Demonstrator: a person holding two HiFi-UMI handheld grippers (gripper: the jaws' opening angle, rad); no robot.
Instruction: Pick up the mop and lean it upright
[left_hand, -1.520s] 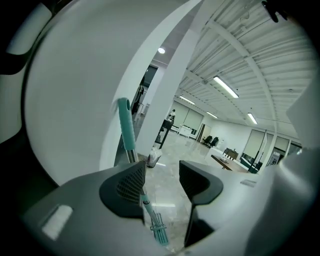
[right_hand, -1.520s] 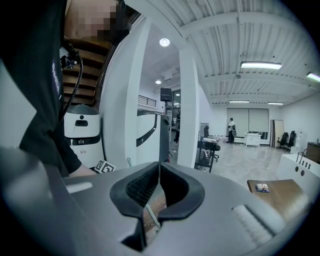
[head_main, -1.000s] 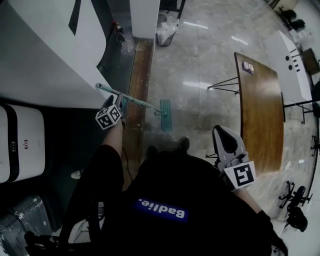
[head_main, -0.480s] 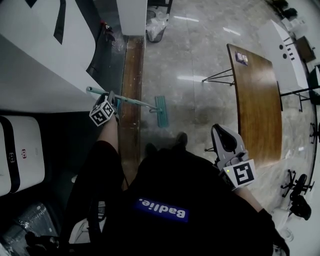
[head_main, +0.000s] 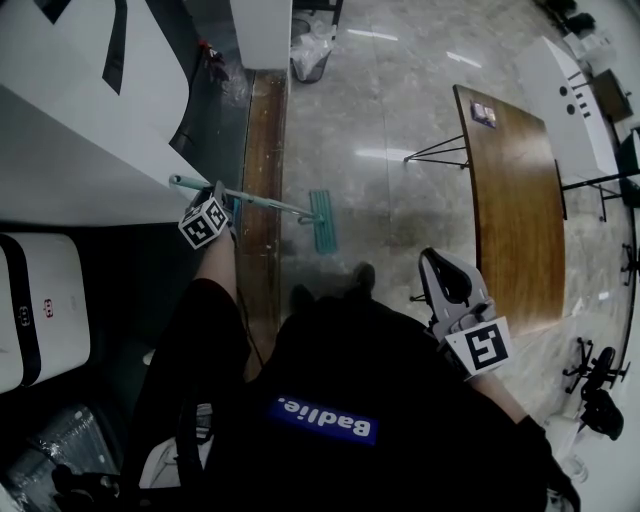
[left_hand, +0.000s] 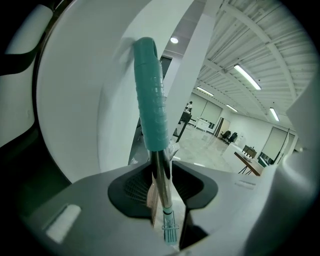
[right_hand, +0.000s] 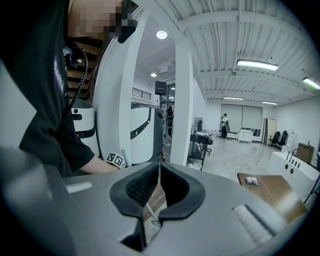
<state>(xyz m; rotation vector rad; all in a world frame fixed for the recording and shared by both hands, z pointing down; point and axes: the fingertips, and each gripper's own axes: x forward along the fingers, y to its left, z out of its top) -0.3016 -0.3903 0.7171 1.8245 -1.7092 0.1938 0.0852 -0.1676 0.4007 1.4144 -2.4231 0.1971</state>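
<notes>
Teal mop (head_main: 262, 203) slants, head on floor (head_main: 390, 120), grip end at panel (head_main: 90, 130) edge. Left gripper (head_main: 224, 192), jaws just closing, clamps its shaft. Right gripper (head_main: 446, 276) closed, empty, beside table (head_main: 510, 200).

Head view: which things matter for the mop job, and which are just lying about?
Job:
- mop
- left tongs, jaws just closed on the mop's shaft

Lying about:
- wooden table
- lined bin
- office chair
- right tongs, empty

Mop shaft (left_hand: 161, 182) shiny metal, teal ribbed plastic grip (left_hand: 150, 95), glossy stone floor (head_main: 390, 120), wood-grain tabletop (head_main: 515, 200)
</notes>
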